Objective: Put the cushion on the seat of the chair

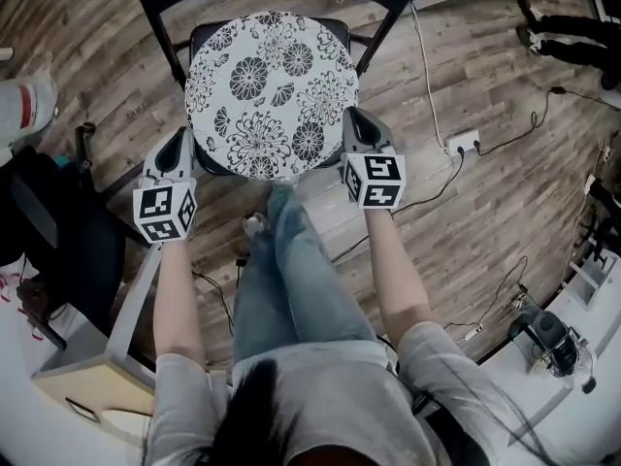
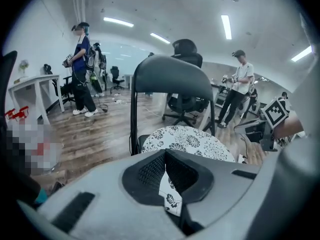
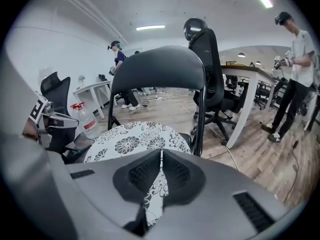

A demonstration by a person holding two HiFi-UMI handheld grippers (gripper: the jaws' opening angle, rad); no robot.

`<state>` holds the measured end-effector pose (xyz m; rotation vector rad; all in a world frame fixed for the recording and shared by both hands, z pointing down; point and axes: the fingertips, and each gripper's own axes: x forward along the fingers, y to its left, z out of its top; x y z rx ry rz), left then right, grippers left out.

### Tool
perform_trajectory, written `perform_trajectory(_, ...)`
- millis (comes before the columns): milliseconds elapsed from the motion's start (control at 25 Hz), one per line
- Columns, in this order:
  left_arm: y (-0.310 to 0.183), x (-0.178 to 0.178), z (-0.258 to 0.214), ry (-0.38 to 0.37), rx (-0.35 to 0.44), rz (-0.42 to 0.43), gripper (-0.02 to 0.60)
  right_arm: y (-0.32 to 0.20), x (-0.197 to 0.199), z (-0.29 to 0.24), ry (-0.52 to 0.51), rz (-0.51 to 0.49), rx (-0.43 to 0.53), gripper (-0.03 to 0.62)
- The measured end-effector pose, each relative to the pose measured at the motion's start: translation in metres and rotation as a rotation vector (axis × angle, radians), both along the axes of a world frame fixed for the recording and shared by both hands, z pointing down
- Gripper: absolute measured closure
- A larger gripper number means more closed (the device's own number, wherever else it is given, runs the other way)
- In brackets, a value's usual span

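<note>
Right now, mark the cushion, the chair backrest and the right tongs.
cushion point(image 1: 272, 90): head view, middle of its floral top.
chair backrest point(image 2: 170, 76): left gripper view, centre of the dark panel.
right tongs point(image 1: 352, 122): head view, tips shut on the cushion's edge.

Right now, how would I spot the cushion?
Find the black folding chair on the wooden floor. Over its seat is a round, flat cushion, pinched by the left hand-held gripper and the right hand-held gripper. It alone is white with black flower prints.
</note>
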<state>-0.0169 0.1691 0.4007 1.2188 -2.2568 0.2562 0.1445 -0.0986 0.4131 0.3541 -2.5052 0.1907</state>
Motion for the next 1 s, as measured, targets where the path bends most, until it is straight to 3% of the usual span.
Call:
perform_trajectory(200, 0.005, 0.014, -0.034, -0.026, 0.056, 0.005, 0.571, 0.018, 0.009, -0.035, -0.056, 0.006, 0.013, 0.574)
perform_trajectory(1000, 0.027, 0.072, -0.181, -0.195, 0.147, 0.068, 0.570, 0.075, 0.053, -0.179, -0.210, -0.018, 0.094, 0.574)
